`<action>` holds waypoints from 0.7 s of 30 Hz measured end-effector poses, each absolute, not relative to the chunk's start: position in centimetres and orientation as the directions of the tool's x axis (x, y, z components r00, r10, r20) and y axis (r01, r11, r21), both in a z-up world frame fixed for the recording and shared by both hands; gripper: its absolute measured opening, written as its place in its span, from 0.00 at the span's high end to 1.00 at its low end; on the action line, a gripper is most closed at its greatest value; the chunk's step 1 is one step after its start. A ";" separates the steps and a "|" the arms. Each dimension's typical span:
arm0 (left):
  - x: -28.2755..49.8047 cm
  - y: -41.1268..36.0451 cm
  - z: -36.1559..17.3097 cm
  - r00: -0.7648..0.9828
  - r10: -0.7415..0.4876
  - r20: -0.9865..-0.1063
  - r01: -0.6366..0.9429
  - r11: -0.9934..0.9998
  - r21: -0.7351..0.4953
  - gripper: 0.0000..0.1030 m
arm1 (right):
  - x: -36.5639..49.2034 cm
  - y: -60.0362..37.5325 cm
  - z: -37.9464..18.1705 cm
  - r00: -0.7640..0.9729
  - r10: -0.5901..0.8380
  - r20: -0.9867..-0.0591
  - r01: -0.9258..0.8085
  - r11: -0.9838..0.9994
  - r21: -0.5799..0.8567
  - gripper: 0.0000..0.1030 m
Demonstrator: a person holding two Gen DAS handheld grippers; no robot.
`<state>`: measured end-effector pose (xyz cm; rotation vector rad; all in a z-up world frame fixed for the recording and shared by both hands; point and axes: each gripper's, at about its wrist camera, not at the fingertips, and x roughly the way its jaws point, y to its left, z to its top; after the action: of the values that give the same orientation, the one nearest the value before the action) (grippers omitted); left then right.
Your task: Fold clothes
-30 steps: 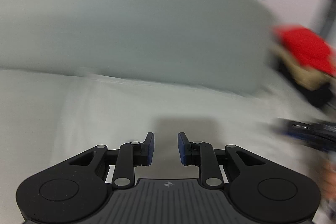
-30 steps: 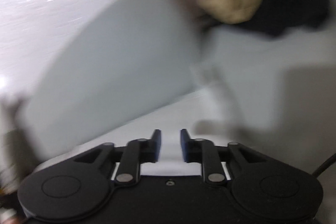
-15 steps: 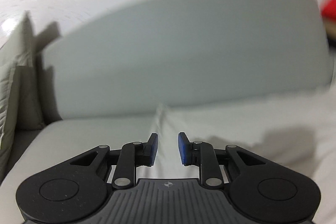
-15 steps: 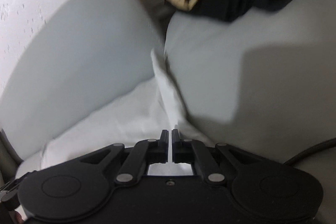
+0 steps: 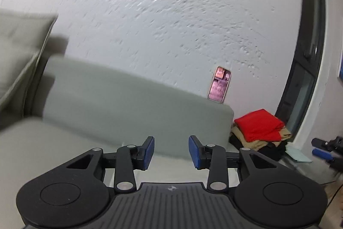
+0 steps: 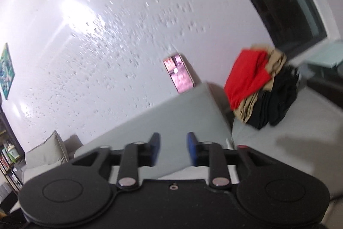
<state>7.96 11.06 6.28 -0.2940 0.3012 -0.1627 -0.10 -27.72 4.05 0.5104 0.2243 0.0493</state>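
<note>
A stack of folded clothes, red on top of tan and black, sits at the sofa's right end; it shows in the left wrist view (image 5: 258, 129) and in the right wrist view (image 6: 255, 85). My left gripper (image 5: 171, 151) is open and empty, raised and facing the sofa back. My right gripper (image 6: 173, 148) is open and empty, also raised and tilted. A sliver of white cloth (image 6: 232, 172) shows below the right gripper's fingers. The right gripper's blue-padded tip also shows at the far right of the left wrist view (image 5: 323, 148).
A grey-green sofa backrest (image 5: 128, 108) runs across both views. A cushion (image 5: 19, 50) stands at the left. A phone (image 5: 219, 84) leans on the wall above the backrest. A dark window (image 5: 304, 78) is at the right.
Both grippers have lifted and tilted up from the white cloth on the seat toward the wall. The right gripper, shut on the white cloth half a second ago, has opened and let go.
</note>
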 end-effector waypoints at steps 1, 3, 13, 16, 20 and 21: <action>7.9 11.0 5.9 0.933 -0.185 -0.307 0.094 0.953 -0.288 0.65 | -0.4 -27.7 4.2 0.968 0.103 -0.228 0.018 0.881 0.474 0.49; 10.1 10.1 3.3 0.890 -0.111 -0.443 0.021 0.979 -0.202 0.69 | 0.8 -27.3 3.0 0.946 0.119 -0.302 0.035 0.887 0.461 0.48; 20.3 3.5 -6.3 0.692 0.114 -0.713 -0.089 0.993 0.072 0.79 | 9.7 -25.4 -8.8 0.697 0.175 -0.695 0.221 0.870 0.441 0.87; 21.6 1.9 -7.6 0.650 0.057 -0.758 -0.063 0.998 0.020 0.69 | 11.5 -25.2 -11.1 0.629 0.301 -0.717 0.248 0.796 0.552 0.85; 23.0 1.9 -9.1 0.567 0.261 -0.781 -0.183 0.965 0.190 0.70 | 11.1 -27.1 -12.0 0.577 0.063 -0.814 0.423 0.829 0.365 1.00; 23.2 2.0 -9.1 0.554 0.350 -0.756 -0.216 0.937 0.275 0.73 | 10.7 -27.7 -11.5 0.585 0.016 -0.811 0.436 0.837 0.332 1.00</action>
<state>23.21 2.02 -9.13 0.1568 0.9257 0.3359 10.74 -27.67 -11.52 0.5430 0.9225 -0.2593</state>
